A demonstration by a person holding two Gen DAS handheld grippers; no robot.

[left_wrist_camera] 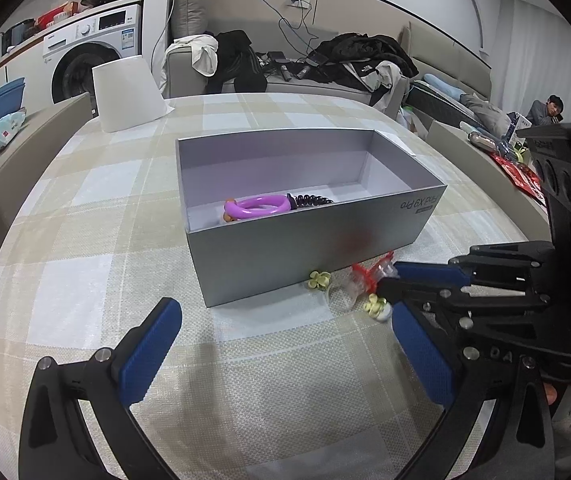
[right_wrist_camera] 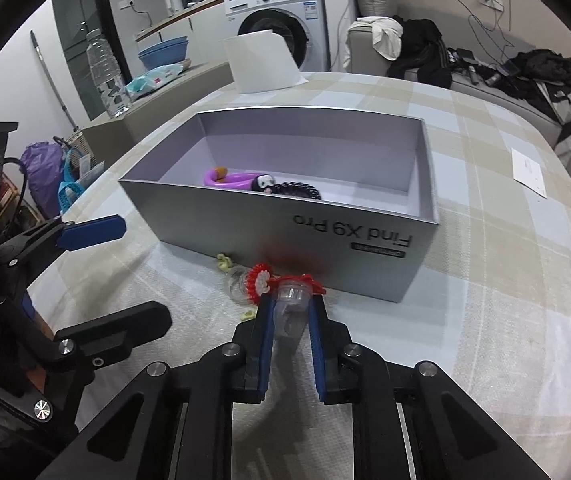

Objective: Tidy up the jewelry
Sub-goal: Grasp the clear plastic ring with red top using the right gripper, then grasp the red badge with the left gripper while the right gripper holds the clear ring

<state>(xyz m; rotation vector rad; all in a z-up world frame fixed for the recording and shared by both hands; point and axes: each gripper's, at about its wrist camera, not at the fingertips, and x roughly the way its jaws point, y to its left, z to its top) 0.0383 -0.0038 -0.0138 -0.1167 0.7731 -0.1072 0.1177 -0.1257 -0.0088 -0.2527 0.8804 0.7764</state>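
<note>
The left tongs [left_wrist_camera: 281,348] hang released over the checked cloth of the bench [left_wrist_camera: 85,240], their blue pads spread wide with nothing between them, short of the near long wall of the grey box [left_wrist_camera: 305,248]. That open box sits about mid-bench, its printed side facing the tongs. Inside it, toward its left end, lies a purple ring-shaped bangle [left_wrist_camera: 257,206], with a small orange bead at its left side and a black spiral hair tie [left_wrist_camera: 313,201] touching its right side.

On the cloth just outside the box's near wall, toward its right end, loose pieces lie together: a yellow flower-shaped clip [left_wrist_camera: 319,280] right beside the wall, a red frilled ornament [right_wrist_camera: 260,282], a clear plastic piece beside it, and another yellowish clip [left_wrist_camera: 375,304] a little nearer the bench's near edge.

The right tongs [right_wrist_camera: 292,312] are clenched on a small clear plastic piece with a red frilled rim [right_wrist_camera: 294,298], one blue pad pressing each side of it, just beside the box wall. Whether it rests on the cloth or is lifted clear I cannot tell.

A white paper cone [left_wrist_camera: 129,94] stands at the far left corner of the bench, and a white sheet [right_wrist_camera: 529,172] lies near the right edge.
</note>
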